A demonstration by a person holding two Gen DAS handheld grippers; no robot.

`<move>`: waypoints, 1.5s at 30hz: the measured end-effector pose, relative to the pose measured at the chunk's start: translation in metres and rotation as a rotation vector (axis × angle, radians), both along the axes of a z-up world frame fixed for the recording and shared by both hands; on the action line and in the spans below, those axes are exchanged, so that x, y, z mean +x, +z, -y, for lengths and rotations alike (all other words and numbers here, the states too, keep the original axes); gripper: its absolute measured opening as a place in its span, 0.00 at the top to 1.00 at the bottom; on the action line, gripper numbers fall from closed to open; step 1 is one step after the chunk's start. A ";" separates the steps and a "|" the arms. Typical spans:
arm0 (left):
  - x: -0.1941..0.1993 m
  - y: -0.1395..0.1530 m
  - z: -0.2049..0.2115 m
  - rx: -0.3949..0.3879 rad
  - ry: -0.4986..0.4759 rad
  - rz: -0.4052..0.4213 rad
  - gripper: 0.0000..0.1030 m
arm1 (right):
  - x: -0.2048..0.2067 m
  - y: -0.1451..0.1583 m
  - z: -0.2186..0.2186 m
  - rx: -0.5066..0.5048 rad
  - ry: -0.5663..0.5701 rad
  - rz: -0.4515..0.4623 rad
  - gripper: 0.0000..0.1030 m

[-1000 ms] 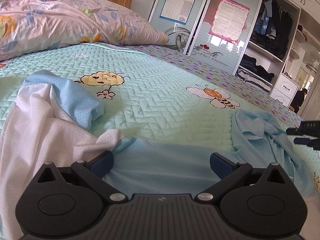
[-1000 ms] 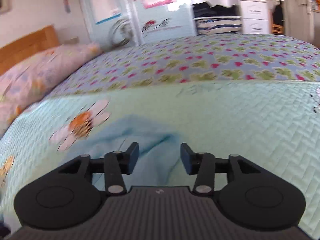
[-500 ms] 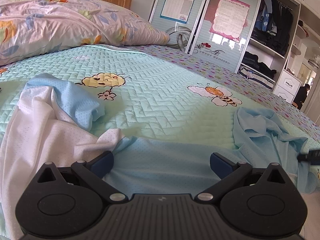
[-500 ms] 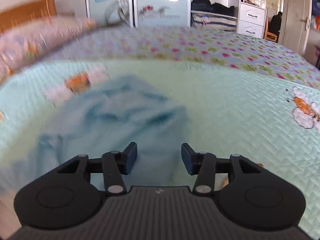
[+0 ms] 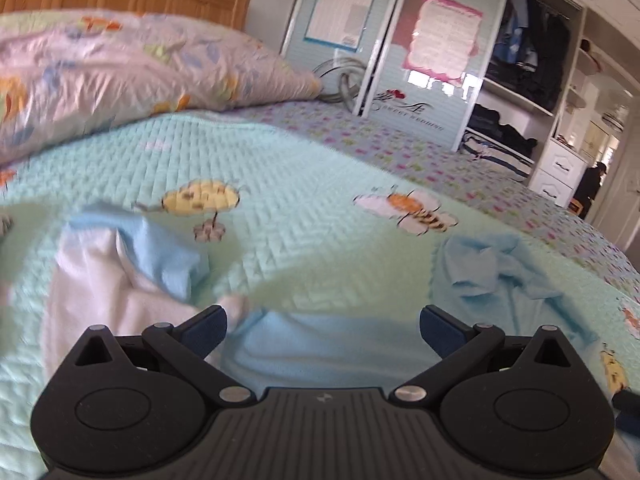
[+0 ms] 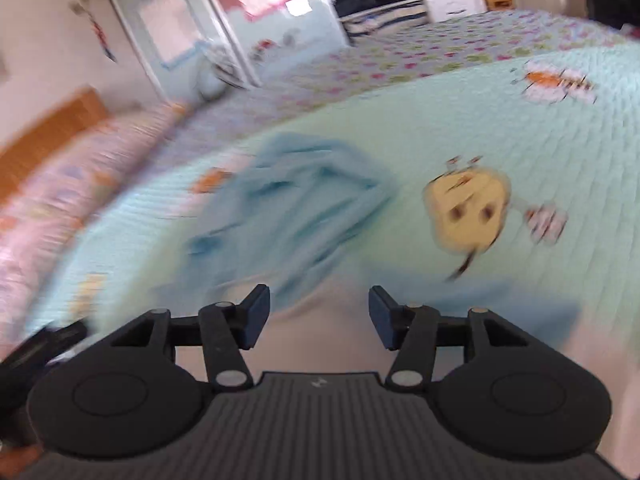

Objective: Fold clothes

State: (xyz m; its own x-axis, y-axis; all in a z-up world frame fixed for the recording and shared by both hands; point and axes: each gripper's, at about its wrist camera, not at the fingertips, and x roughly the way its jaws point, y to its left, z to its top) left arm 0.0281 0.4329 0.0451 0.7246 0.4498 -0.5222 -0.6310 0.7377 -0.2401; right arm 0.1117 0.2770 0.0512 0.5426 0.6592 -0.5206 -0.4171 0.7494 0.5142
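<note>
the right gripper (image 6: 319, 312) fills the bottom of the frame, its jaws apart with nothing between them, having just been opening. the picture is blurred. just above its left finger, a crumpled light blue garment (image 6: 296, 204) lies on the mint green quilt (image 6: 560, 168). a yellow cartoon print (image 6: 468, 212) sits right of centre. a floral pillow (image 6: 60, 208) and wooden headboard (image 6: 44, 136) run along the left edge.
</note>
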 end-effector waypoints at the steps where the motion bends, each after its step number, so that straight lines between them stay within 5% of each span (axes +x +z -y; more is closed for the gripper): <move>1: -0.005 0.009 -0.001 -0.003 -0.027 -0.016 0.00 | -0.014 -0.001 0.000 0.080 0.032 -0.031 0.32; 4: -0.021 0.033 -0.012 -0.004 -0.092 -0.096 0.00 | -0.040 -0.013 -0.011 0.279 0.085 -0.117 0.21; 7: -0.044 0.053 -0.035 0.090 -0.048 -0.183 0.00 | -0.048 -0.032 -0.029 0.387 0.100 -0.152 0.20; 9: -0.054 0.061 -0.059 0.133 -0.003 -0.241 0.00 | -0.047 -0.050 -0.040 0.421 0.128 -0.105 0.20; 13: -0.051 0.059 -0.125 -0.044 -0.041 -0.316 0.00 | -0.049 -0.061 -0.044 0.435 0.210 -0.020 0.19; 15: -0.044 0.054 -0.150 -0.084 -0.003 -0.344 0.00 | -0.045 -0.067 -0.038 0.478 0.240 -0.055 0.19; 24: 0.014 0.024 -0.170 0.099 -0.146 -0.588 0.01 | -0.034 -0.073 -0.031 0.570 0.282 -0.106 0.19; 27: 0.018 0.010 -0.167 0.139 -0.189 -0.588 0.01 | -0.034 -0.074 -0.027 0.587 0.284 -0.119 0.19; 29: 0.019 0.002 -0.170 0.099 -0.214 -0.580 0.01 | -0.036 -0.075 -0.025 0.588 0.285 -0.119 0.19; 31: 0.021 -0.006 -0.175 0.054 -0.217 -0.588 0.09 | -0.037 -0.076 -0.024 0.587 0.285 -0.118 0.19; 34: 0.018 -0.012 -0.186 -0.056 -0.226 -0.545 0.34 | -0.037 -0.077 -0.024 0.588 0.284 -0.116 0.19; 38: 0.015 -0.001 -0.192 -0.087 -0.197 -0.472 0.85 | -0.037 -0.078 -0.024 0.589 0.284 -0.114 0.19; 45: 0.020 0.039 -0.211 0.006 -0.043 -0.367 0.92 | -0.038 -0.081 -0.024 0.591 0.284 -0.111 0.19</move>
